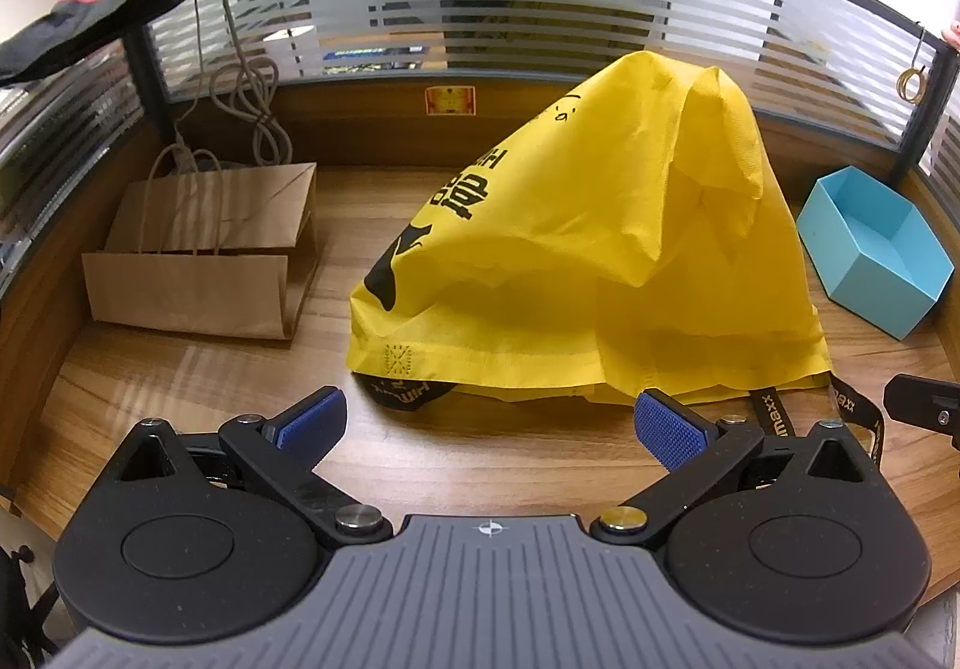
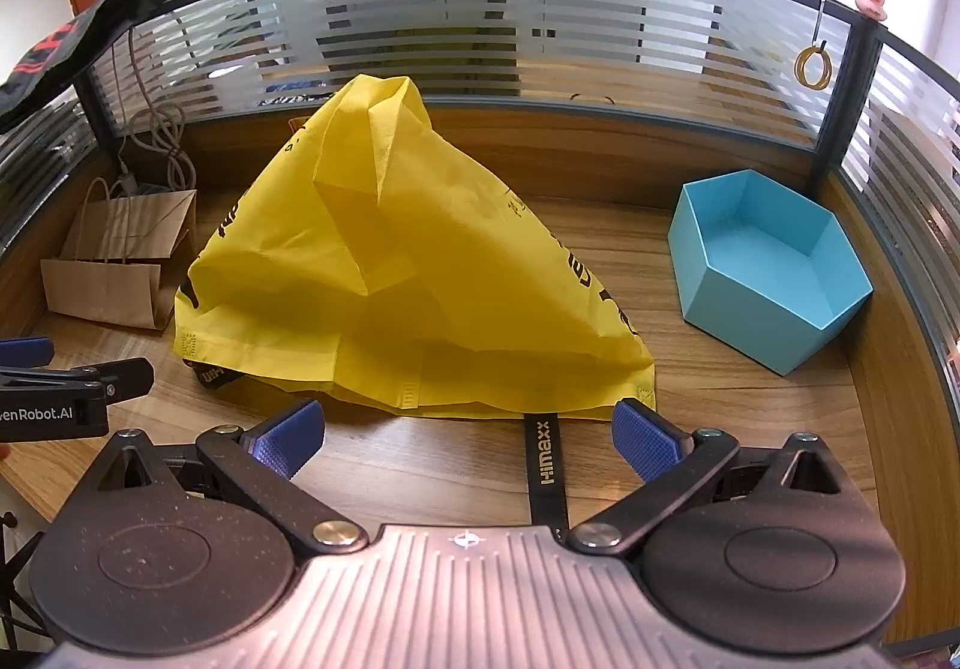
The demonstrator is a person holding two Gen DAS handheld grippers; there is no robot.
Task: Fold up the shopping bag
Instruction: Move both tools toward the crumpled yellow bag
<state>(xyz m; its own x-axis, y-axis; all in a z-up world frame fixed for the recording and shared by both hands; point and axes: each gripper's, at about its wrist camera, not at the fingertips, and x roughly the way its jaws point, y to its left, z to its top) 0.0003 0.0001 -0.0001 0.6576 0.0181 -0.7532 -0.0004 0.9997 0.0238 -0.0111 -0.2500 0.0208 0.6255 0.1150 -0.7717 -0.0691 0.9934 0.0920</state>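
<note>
Right up close, the left gripper (image 1: 489, 423) hangs with its blue pads spread wide and nothing between them, and the right gripper (image 2: 468, 438) is just the same, jaws wide apart and empty, a black handle strap (image 2: 545, 465) running out from under the bag straight between its fingers. And there's the yellow shopping bag (image 2: 420, 273), sitting on the wooden counter (image 2: 420, 465) just beyond both grippers, heaped into a loose peak, creased and puffed up, mouth hem towards the grippers. It is not folded: no flat panel, no tidy stack, just a tent of fabric, so the flattening and folding all look to be ahead as the bag lies now. Left of the yellow bag, a brown paper bag (image 1: 204, 255) lies flattened on its side; right of the yellow bag sits a blue hexagonal box (image 2: 768, 273), open and holding nothing I can see. Now the writing: the strap reads "Himaxx" in gold letters, the yellow bag carries black printed characters I can only partly see, and the left gripper's side, seen from the right wrist, shows "enRobot.AI".
</note>
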